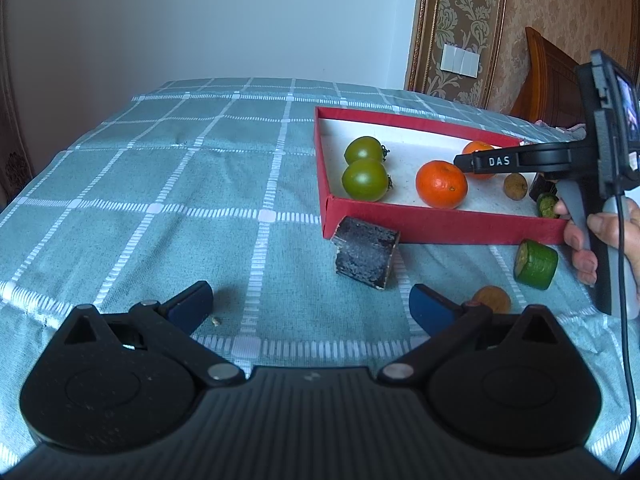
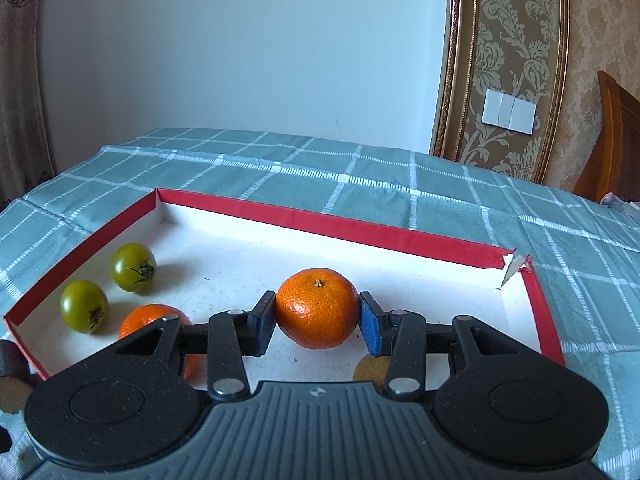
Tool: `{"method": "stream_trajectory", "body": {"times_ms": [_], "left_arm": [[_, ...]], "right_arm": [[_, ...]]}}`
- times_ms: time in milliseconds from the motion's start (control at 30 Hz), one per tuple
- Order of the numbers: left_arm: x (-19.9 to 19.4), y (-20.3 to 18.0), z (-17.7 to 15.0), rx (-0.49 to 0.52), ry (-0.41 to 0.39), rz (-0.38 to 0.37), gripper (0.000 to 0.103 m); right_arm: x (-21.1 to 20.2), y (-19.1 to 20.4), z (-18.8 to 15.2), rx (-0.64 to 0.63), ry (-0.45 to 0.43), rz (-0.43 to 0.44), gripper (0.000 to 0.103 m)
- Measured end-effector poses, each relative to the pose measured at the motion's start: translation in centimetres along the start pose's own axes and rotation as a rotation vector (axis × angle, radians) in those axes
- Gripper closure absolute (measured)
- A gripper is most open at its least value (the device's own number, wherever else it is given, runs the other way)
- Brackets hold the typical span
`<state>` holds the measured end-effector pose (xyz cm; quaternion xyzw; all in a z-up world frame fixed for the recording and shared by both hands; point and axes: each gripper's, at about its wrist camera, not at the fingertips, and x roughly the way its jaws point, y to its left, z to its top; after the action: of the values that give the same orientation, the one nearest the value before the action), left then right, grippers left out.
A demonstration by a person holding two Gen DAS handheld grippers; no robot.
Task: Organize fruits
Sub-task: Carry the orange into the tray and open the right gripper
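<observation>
A red box (image 1: 440,226) with a white floor lies on the checked cloth; it also shows in the right wrist view (image 2: 360,230). In it lie two green tomatoes (image 1: 365,180) (image 2: 84,306) and a tangerine (image 1: 441,184) (image 2: 148,320). My right gripper (image 2: 317,322) is shut on a second tangerine (image 2: 318,308) over the box floor; in the left wrist view this tangerine (image 1: 478,149) sits behind the gripper's arm. My left gripper (image 1: 310,306) is open and empty above the cloth, short of a dark cane piece (image 1: 366,252).
Outside the box's near wall lie a green cut piece (image 1: 536,264) and a small brown fruit (image 1: 492,299). Inside the box at the right are a brown round fruit (image 1: 515,186), a dark piece and a green piece (image 1: 547,205). A wall stands behind the table.
</observation>
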<state>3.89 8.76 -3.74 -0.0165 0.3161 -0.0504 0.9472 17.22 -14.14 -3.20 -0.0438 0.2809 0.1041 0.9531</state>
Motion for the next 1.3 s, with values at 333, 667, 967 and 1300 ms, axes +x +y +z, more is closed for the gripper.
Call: {"method": "stream_trajectory", "body": {"times_ms": [333, 667, 967, 1300], "left_arm": [[0.0, 0.0, 0.0, 0.001, 0.0, 0.001, 0.0], [0.0, 0.0, 0.0, 0.0, 0.0, 0.0, 0.0], [0.0, 0.1, 0.0, 0.0, 0.0, 0.0, 0.0], [0.0, 0.1, 0.0, 0.0, 0.0, 0.0, 0.0]], "right_arm": [[0.4, 0.2, 0.2, 0.006, 0.033, 0.002, 0.06], [0.4, 0.0, 0.1, 0.014, 0.031, 0.007, 0.06], [0.2, 0.1, -0.1, 0.009, 0.03, -0.004, 0.055], [-0.7, -0.3, -0.4, 0.031, 0.015, -0.008, 0.03]]}}
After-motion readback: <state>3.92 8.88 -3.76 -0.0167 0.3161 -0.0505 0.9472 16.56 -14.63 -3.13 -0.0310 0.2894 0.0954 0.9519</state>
